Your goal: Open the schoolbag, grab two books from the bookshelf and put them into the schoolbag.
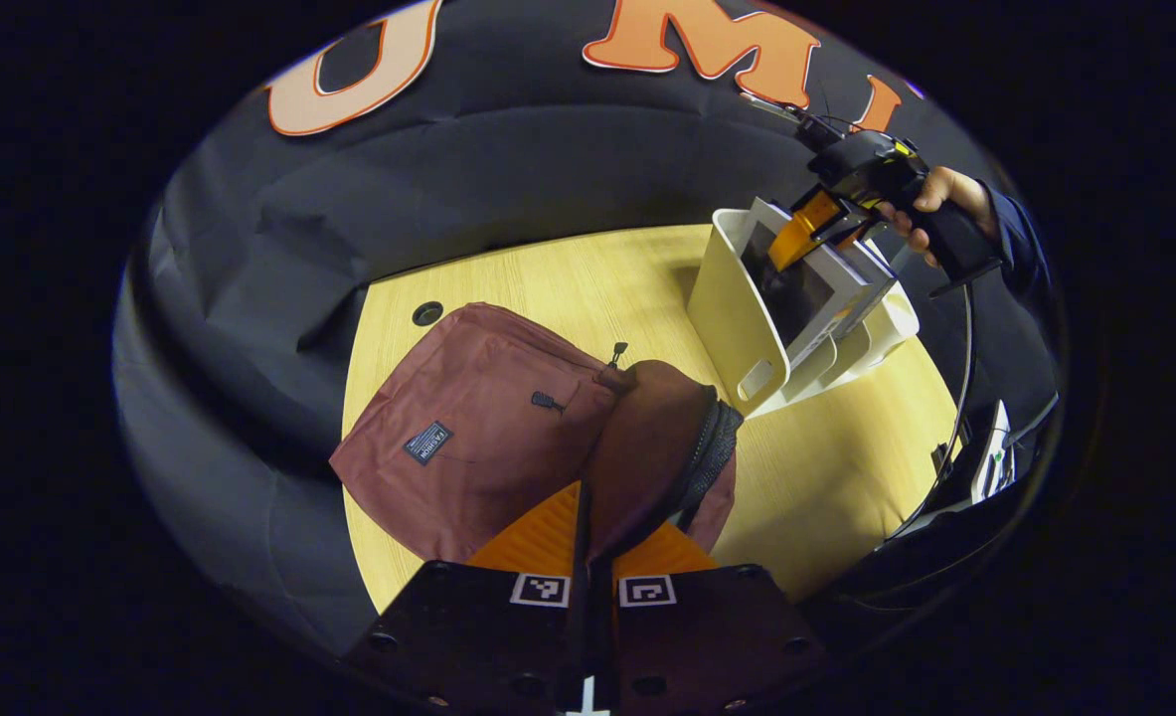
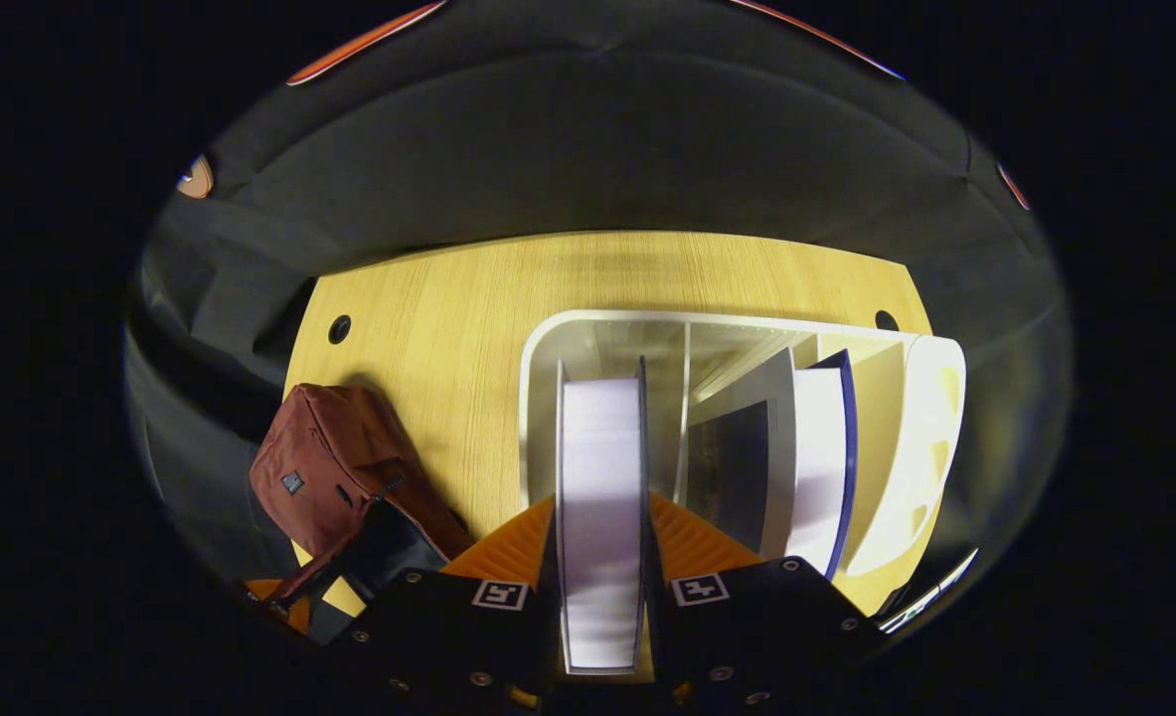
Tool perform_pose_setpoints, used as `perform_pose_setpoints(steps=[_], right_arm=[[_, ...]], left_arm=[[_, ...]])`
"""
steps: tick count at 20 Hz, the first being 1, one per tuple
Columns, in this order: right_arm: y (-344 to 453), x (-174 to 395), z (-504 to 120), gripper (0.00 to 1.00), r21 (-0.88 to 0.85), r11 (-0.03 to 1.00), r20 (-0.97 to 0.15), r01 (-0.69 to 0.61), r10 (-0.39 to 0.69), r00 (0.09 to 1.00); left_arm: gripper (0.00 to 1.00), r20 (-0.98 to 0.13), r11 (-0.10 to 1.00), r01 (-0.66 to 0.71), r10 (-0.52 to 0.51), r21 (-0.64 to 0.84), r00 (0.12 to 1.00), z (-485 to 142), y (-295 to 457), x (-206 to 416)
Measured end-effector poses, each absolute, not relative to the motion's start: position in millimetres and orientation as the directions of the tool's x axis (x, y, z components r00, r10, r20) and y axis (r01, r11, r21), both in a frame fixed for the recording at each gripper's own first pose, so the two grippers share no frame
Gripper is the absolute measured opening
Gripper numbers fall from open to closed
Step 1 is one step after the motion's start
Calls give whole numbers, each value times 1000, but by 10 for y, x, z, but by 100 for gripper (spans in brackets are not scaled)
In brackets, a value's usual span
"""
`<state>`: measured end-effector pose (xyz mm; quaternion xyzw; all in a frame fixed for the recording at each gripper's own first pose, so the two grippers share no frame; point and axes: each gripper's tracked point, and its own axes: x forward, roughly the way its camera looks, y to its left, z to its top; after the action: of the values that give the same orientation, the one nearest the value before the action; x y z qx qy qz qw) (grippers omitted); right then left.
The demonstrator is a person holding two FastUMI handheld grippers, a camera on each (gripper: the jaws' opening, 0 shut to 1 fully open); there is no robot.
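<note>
While my left gripper (image 1: 589, 542) is clenched on the flap of the schoolbag (image 1: 468, 438) and keeps the mouth lifted on the table (image 1: 826, 467), my right gripper (image 2: 599, 557) grasps the first book (image 2: 599, 477) in the left slot of the bookshelf (image 2: 930, 438). I should pull it straight up, without tilting, so the second book (image 2: 816, 447) stays leaning in the next slot
</note>
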<state>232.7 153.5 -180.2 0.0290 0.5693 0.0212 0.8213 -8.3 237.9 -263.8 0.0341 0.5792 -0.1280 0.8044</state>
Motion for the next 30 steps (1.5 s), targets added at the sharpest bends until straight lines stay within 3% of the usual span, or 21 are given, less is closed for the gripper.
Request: perform_pose_setpoints(steps=[2,3,4,5,6,7,20,30], right_arm=[[1592,2299,-1675,37,106,994,-926,0,98,365],[1590,2245,-1603,45,132,991,-918,1,122,377],[1569,2225,-1512,36,155,988,-909,0,142,391],[1549,2192,-1429,36,171,985,-899,-3,157,409],[1517,2164,-1334,26,185,983,-888,-9,171,428],[1490,2117,-1241,35,201,980,-877,-12,185,443],[1110,1454,-324,34,374,927,-744,-26,316,589],[1324,951,-338,33,562,825,-646,-48,475,597]], left_arm=[[4,-943,965,248,-157,-83,295,-2632,2380,-92],[4,-945,964,257,-150,-74,291,-2622,2387,-92],[4,-947,962,267,-142,-62,290,-2610,2396,-81],[4,-949,959,279,-133,-50,287,-2601,2386,-60],[4,-950,956,291,-126,-39,286,-2593,2370,-27],[4,-951,953,301,-120,-30,286,-2578,2359,-3],[4,-953,945,327,-113,-16,280,-2493,2275,157],[4,-954,937,350,-127,-26,270,-2468,2087,323]])
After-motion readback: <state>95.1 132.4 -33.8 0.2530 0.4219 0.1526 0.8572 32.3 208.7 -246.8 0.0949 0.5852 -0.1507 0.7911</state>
